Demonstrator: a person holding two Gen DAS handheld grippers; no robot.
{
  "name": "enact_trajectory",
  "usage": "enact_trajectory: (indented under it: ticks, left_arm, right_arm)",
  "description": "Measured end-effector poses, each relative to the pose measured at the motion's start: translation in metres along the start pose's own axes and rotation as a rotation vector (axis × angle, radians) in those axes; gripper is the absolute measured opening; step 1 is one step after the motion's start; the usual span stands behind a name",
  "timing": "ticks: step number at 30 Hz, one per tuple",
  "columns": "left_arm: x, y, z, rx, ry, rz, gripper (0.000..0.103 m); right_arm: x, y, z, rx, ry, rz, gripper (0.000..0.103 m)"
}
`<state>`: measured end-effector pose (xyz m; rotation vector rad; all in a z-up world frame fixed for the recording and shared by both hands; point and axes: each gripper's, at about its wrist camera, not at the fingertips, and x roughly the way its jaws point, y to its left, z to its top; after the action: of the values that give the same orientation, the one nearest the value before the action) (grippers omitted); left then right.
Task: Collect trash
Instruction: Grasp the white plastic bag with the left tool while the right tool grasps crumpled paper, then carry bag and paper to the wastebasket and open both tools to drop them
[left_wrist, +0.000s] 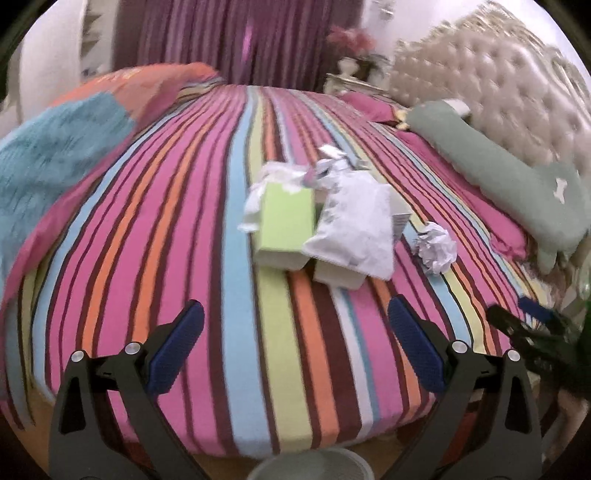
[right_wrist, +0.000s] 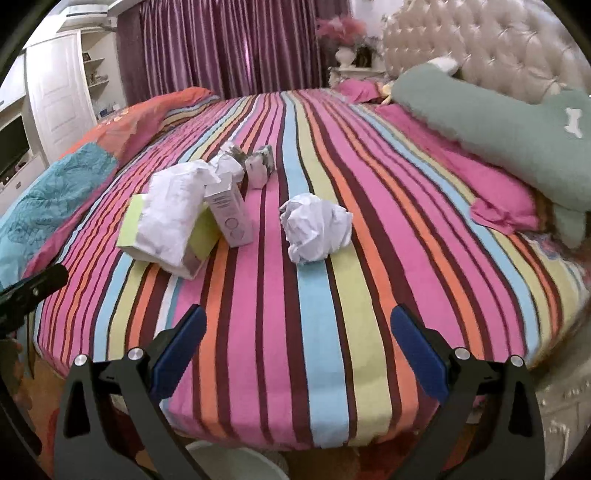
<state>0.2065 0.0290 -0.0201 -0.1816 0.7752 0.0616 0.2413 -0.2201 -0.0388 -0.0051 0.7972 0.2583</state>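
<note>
Home bedroom: striped bed (right_wrist: 332, 221), tufted headboard (right_wrist: 498, 48).

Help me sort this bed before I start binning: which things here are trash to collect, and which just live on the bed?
Trash: crumpled paper ball, green box, white bag draped over it, small carton, crumpled wrappers.

Staying: green pillow, blue quilt, striped sheet. Bin rim below takes the trash.
</note>
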Motion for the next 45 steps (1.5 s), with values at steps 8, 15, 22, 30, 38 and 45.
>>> enact_trajectory:
  ticks: [8, 15, 22, 30, 38, 45]
  left_arm:
    - [0.049, -0.042, 0.03, 0.119, 0.037, -0.015, 0.097]
    - [0.086, -0.059, 0.048, 0.179, 0.075, 0.027, 0.097]
    - [0.107, -0.062, 0.061, 0.194, 0.106, 0.032, 0.097]
    - [0.133, -0.072, 0.066, 0.251, 0.142, 0.086, 0.097]
    - [0.137, -0.071, 0.069, 0.261, 0.16, 0.061, 0.07]
    - [0.108, -0.064, 0.065, 0.216, 0.111, 0.019, 0.07]
  right_arm:
    - [0.046, -0.015, 0.027, -0.054, 0.052, -0.007, 0.096]
    - [0.069, -0.007, 0.04, -0.159, 0.074, -0.027, 0.095]
    - [0.092, -0.002, 0.05, -0.223, 0.1, -0.047, 0.096]
    - [0.115, 0.001, 0.053, -0.252, 0.139, -0.084, 0.094]
    - [0.117, -0.007, 0.055, -0.158, 0.167, -0.039, 0.047]
    - [0.089, -0.009, 0.053, -0.119, 0.116, 0.009, 0.045]
